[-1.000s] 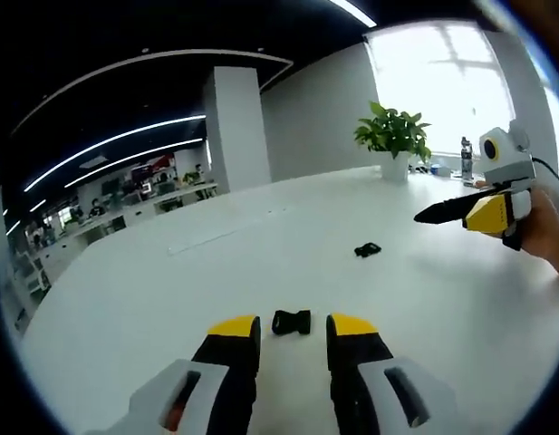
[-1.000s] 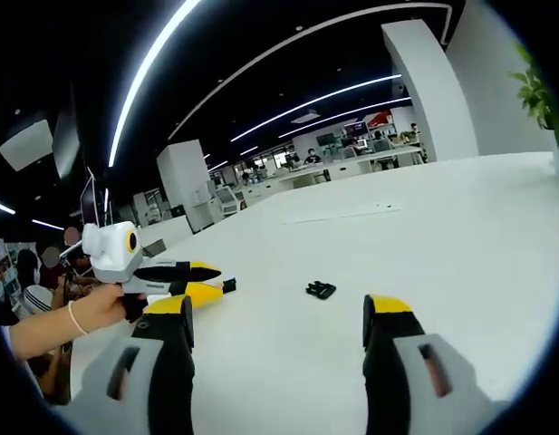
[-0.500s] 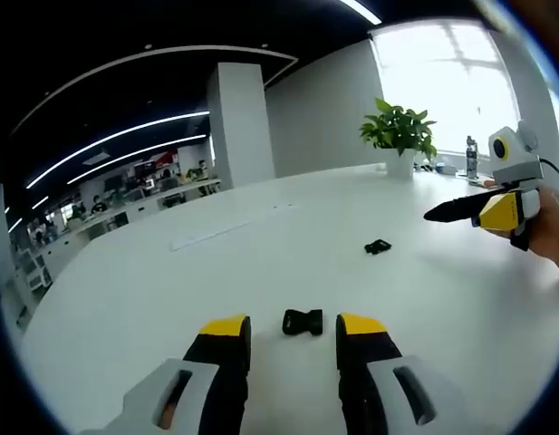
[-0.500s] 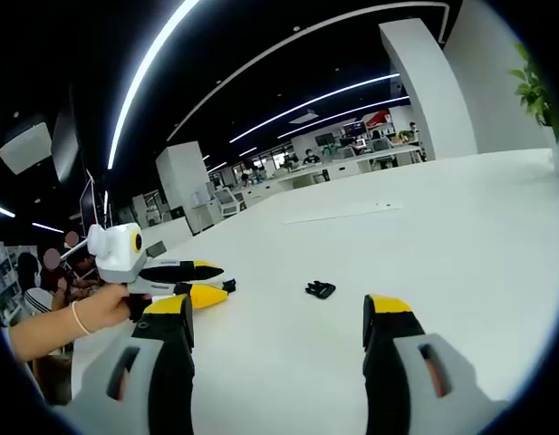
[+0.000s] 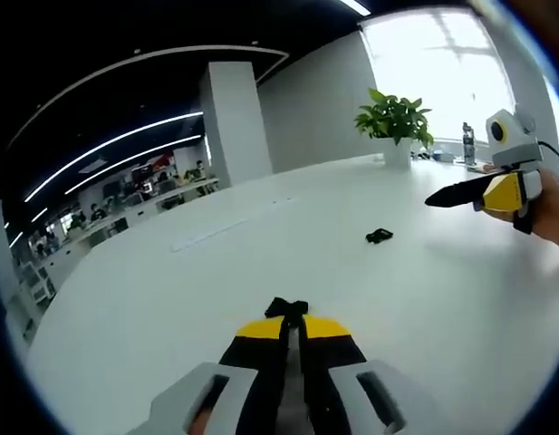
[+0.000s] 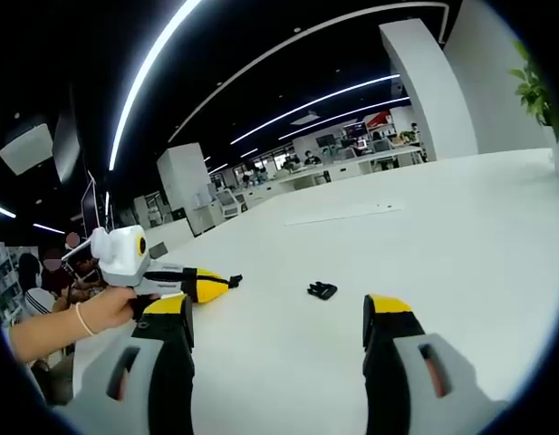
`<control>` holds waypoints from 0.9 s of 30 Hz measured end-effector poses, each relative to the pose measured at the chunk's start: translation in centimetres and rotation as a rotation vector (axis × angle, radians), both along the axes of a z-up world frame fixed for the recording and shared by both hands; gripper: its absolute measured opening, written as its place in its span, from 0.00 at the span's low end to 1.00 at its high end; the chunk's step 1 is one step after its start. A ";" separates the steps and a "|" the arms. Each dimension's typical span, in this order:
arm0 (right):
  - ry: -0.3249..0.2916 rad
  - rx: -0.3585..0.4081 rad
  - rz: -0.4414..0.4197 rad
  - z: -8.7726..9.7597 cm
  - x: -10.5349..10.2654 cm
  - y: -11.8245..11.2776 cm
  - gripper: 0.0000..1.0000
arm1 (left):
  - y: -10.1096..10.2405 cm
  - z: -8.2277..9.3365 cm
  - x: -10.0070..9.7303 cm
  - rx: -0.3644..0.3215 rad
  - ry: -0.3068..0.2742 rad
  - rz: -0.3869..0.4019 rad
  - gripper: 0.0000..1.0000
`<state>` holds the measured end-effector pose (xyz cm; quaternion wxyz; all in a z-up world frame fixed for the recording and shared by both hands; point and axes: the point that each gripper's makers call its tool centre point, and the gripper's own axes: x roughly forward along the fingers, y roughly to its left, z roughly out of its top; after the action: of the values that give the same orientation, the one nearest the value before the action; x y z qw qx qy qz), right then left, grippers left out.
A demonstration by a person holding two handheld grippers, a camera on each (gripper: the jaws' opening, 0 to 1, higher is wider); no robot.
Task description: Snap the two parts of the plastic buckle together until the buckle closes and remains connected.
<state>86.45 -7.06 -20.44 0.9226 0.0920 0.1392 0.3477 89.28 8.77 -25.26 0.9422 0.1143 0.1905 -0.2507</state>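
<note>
In the left gripper view my left gripper (image 5: 292,328) is shut on one black buckle part (image 5: 285,308), whose end sticks out past the yellow fingertips. The other black buckle part (image 5: 380,236) lies on the white table (image 5: 170,299) further out, to the right. My right gripper (image 5: 442,197) enters that view from the right, held in a hand above the table. In the right gripper view my right gripper (image 6: 277,317) stands open and empty, the loose buckle part (image 6: 322,290) on the table just beyond its jaws. The left gripper (image 6: 232,282) shows at left there, shut with a black tip poking out.
A potted green plant (image 5: 394,127) and a bottle (image 5: 467,145) stand at the table's far edge by the window. A white pillar (image 5: 232,127) rises behind the table. A person's hand (image 6: 102,313) with a wristband holds the left gripper.
My left gripper has closed its jaws on the near buckle part, which lay between open fingers before. The right gripper has stayed open and hardly moved.
</note>
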 end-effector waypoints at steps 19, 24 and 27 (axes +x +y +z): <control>0.004 -0.006 -0.001 0.0 0.0 -0.1 0.77 | -1.2 0.5 -0.8 -0.015 -0.012 -0.040 0.10; 0.005 -0.010 -0.002 -0.1 0.0 -0.1 0.77 | -2.1 0.7 -1.1 -0.002 -0.026 -0.064 0.16; 0.005 -0.009 -0.002 -0.1 0.0 -0.2 0.77 | -2.5 0.4 -1.2 0.006 -0.025 -0.079 0.16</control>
<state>86.46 -7.21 -20.57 0.9230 0.0888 0.1431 0.3459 88.12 6.24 -24.82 0.9335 0.1277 0.1750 -0.2858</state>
